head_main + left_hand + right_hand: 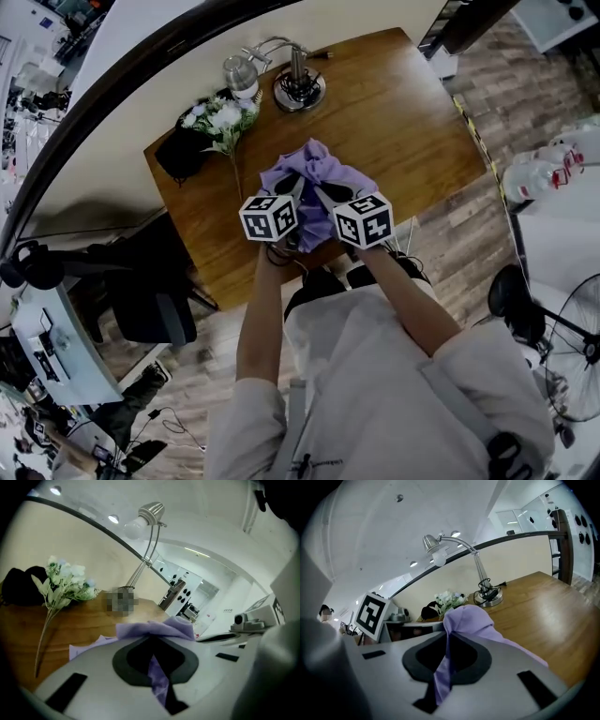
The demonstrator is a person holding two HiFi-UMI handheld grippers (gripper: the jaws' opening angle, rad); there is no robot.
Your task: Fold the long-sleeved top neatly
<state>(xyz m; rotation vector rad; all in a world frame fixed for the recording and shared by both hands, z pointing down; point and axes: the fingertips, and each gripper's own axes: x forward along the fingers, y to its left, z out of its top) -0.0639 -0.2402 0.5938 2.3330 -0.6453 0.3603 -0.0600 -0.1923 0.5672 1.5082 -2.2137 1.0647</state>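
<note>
The lilac long-sleeved top was gathered in a bunch over the middle of the table, toward its near edge, and was gripped from the person's side by both grippers, set close together. The left gripper was clamped on a fold of the fabric, and the right gripper was closed on another fold. A desk lamp was placed at the far edge, and white flowers near the far left corner.
</note>
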